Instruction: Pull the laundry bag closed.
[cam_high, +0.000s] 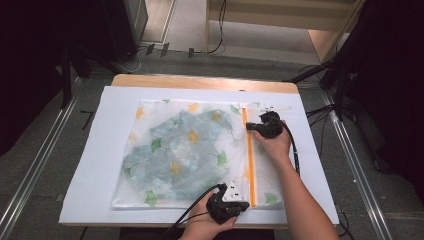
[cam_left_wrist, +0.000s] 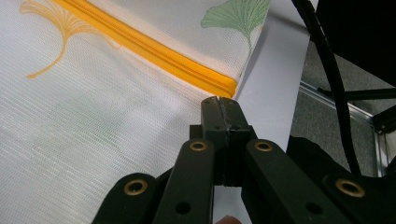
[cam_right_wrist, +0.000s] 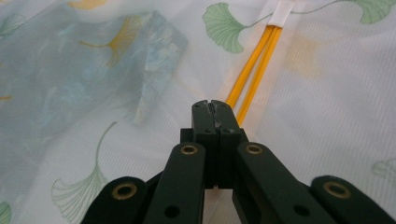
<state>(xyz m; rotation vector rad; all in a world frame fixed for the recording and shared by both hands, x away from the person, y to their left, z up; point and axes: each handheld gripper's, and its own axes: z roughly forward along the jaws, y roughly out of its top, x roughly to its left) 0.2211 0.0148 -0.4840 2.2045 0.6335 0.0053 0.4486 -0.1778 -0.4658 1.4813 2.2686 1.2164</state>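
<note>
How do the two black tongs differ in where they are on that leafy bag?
The left tongs sit at the mesh bag's near edge, by the closed end of the orange zipper. The right tongs sit toward its far end, where the zipper looks parted. Both are black, hand-held, jaws together.

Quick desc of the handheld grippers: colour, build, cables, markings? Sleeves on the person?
Both the left gripper and the right gripper are black, with two flat jaws on linkage arms joined by brass-coloured rivets. Each trails a black cable. The left one carries a grey three-cornered plate. No sleeves are in view on the forearms.
</note>
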